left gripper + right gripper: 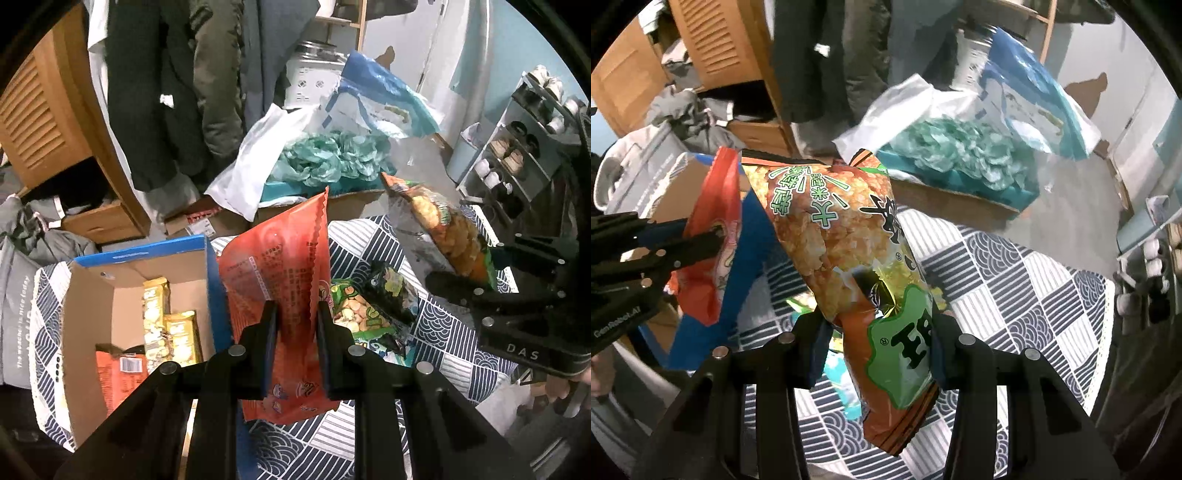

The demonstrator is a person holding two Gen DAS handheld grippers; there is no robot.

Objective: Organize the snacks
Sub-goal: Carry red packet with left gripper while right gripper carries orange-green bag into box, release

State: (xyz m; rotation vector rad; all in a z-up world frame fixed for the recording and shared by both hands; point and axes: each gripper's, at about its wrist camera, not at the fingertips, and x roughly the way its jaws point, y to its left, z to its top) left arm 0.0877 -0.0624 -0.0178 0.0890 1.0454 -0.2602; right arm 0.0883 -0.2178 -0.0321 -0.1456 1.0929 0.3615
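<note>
A patterned cloth [1015, 258], navy and white squares with wave and stripe motifs, is covering the work surface. Behind it, dark coats [166, 92] are hanging in a row. A wooden cabinet with a louvred door [44, 110] is standing at the left, a drawer [99, 221] below it sitting open. A pale blue wall [517, 55] is showing at the right, with a white door [424, 48] beside it. A grey shoe rack [517, 147] is holding pairs of shoes. Grey floor [1071, 206] is showing beyond the cloth.
</note>
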